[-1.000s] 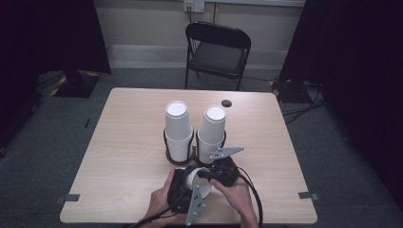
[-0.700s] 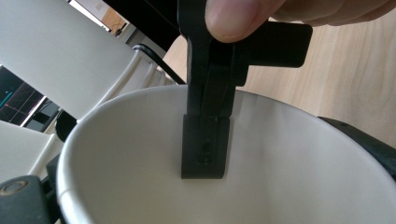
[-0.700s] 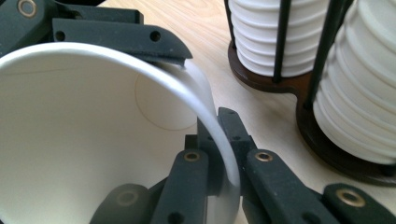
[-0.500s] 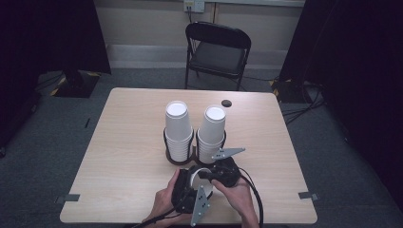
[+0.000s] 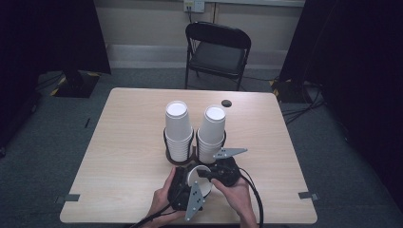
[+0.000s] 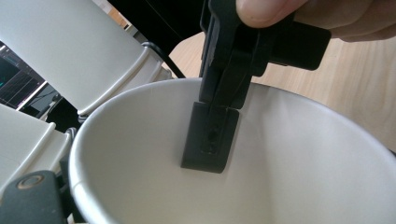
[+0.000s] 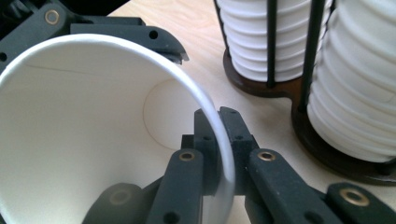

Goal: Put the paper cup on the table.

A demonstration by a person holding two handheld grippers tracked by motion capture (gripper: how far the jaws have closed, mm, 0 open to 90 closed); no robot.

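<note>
A single white paper cup [image 5: 198,179] lay tipped on its side at the near edge of the pale wooden table [image 5: 123,156], its mouth toward the person, just in front of a dark brown two-ring cup holder [image 5: 183,156] that carried two tall stacks of white paper cups [image 5: 178,130]. The right gripper [image 7: 219,140] was clamped on the cup's rim, one black jaw inside the wall and one outside (the left gripper view showed the inner pad flat against the white paper). The left gripper [image 5: 183,187] sat around the cup's outside from the other side; its jaws had just been closing with the cup between them, yet whether the pads pressed on the wall could not be made out. Both hands were close together, with the right hand [image 5: 237,197] behind its gripper. A black folding metal chair [image 5: 217,52] stood beyond the far edge, and a small dark round disc [image 5: 226,102] lay on the table behind the stacks.
</note>
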